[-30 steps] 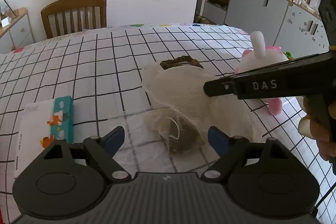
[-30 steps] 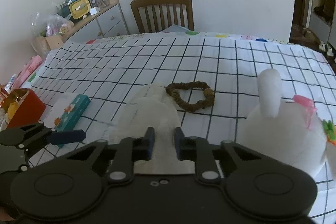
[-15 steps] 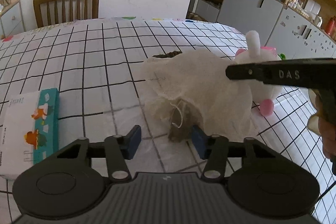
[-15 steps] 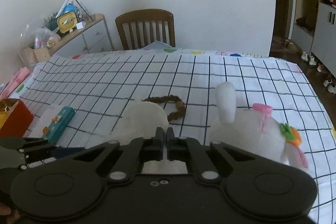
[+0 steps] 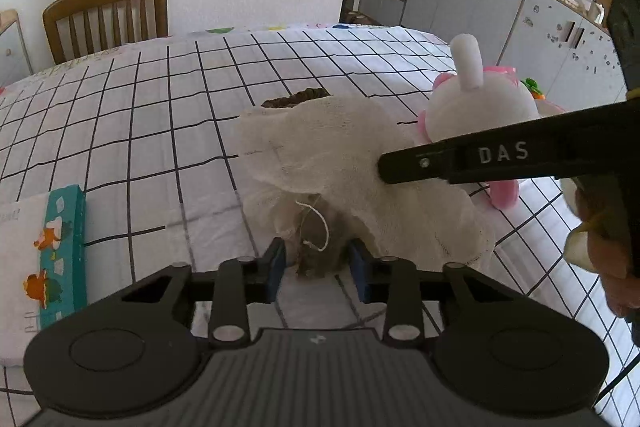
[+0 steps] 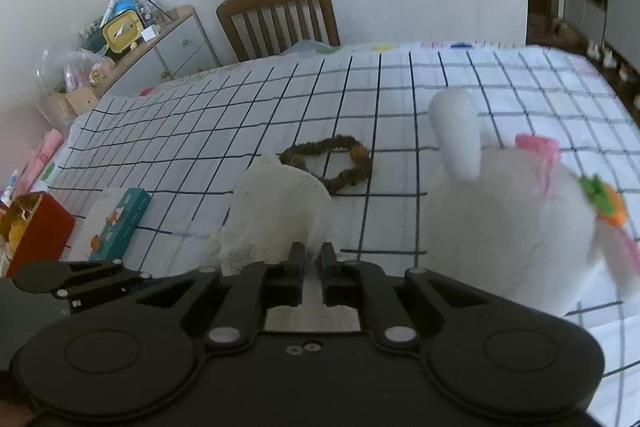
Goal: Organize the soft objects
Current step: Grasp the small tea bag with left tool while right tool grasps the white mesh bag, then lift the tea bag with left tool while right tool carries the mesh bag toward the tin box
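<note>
Two tongs work on one white mesh bag (image 5: 344, 151) lying on the checked table (image 5: 132, 115). The left tongs (image 5: 316, 263) have their blue pads either side of the gathered lower end of the bag, where a dark lump shows through the mesh and a white string dangles; the jaws are closing, and the pads look just at the fabric, though I cannot tell whether they bite yet. The right tongs (image 6: 313, 257) reach in from the right, nearly together but easing apart, with the bag's upper fabric between the tips, draped and raised. A brown hair tie (image 6: 326, 165) lies on the table just beyond the bag, and a white plush rabbit (image 6: 508, 219) with pink trim sits beside it to the right. A teal box (image 5: 60, 255) rests well to the left. The step in hand seems to be holding the bag open for loading. Next, I judge, the left tongs need a firm pinch on the bag's end so the right can let go and fetch the hair tie or the rabbit without the bag collapsing.
</note>
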